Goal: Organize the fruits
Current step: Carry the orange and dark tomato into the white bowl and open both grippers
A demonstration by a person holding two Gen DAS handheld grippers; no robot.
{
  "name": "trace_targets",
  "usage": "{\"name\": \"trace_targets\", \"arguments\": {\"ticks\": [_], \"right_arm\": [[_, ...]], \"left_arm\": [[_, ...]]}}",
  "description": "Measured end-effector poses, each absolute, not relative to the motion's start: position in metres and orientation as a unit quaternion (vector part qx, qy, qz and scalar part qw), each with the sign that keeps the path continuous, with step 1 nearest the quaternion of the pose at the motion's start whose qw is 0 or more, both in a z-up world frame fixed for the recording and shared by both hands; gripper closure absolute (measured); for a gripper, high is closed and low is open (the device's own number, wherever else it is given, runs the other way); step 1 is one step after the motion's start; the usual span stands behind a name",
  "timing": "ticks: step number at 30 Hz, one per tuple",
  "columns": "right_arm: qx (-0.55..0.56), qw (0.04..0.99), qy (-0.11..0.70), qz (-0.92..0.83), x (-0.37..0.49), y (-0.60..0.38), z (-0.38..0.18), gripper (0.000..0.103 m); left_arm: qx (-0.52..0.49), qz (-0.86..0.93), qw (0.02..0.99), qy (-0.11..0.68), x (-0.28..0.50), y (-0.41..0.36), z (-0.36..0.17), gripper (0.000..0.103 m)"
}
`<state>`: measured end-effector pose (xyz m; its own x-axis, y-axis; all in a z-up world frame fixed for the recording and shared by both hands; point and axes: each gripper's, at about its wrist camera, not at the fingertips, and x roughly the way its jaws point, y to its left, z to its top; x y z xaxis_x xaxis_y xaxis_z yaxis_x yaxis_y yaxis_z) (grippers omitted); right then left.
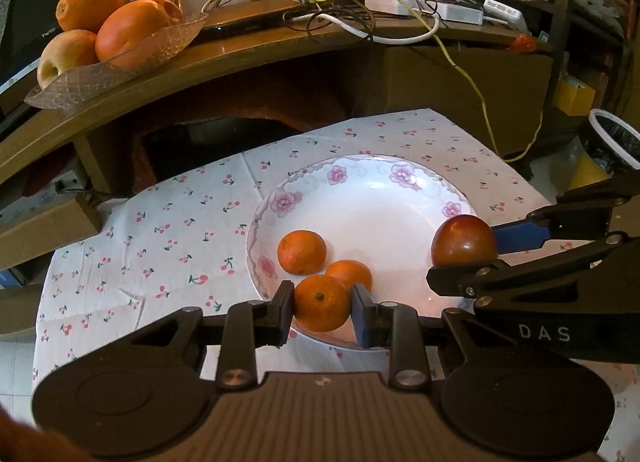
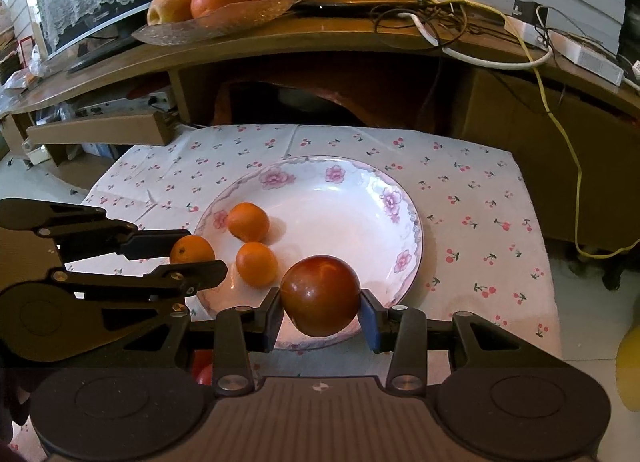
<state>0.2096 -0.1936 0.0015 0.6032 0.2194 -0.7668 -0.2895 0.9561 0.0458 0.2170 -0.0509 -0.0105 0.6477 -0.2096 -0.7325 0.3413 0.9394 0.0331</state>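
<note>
Orange in colour, a tangerine (image 1: pixel 322 303) sits pinched in the left gripper (image 1: pixel 322 308) over the near rim of the flowered plate (image 1: pixel 372 189), where two more tangerines (image 1: pixel 301 252) lie, while the right gripper (image 2: pixel 321 316) clasps a dark red tomato (image 2: pixel 320 295) above it.

Cherry-print cloth (image 2: pixel 472 197) under floral plate (image 2: pixel 412 238)

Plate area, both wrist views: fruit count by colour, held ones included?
Orange: 3 – two tangerines lying on the plate at and, one in the left gripper.
Dark red: 1 – round fruit in the right gripper.
Total: 4
</note>
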Motion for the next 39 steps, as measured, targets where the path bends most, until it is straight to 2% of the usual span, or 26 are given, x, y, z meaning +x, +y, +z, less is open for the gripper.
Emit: {"name": "trace_targets", "arguments": {"ticks": [33, 39], "right_arm": [[-0.052, 0.893, 0.428, 0.128, 0.234, -0.188, -0.017, 0.059], [-0.057, 0.902, 0.411, 0.122, 0.232, -0.19, -0.012, 0.053]], "left_arm": [[0.07, -0.15, 0.899, 0.406, 0.234, -0.048, -0.026, 0.067], [0.068, -0.147, 0.902, 0.401, 0.234, -0.048, -0.024, 0.065]]}}
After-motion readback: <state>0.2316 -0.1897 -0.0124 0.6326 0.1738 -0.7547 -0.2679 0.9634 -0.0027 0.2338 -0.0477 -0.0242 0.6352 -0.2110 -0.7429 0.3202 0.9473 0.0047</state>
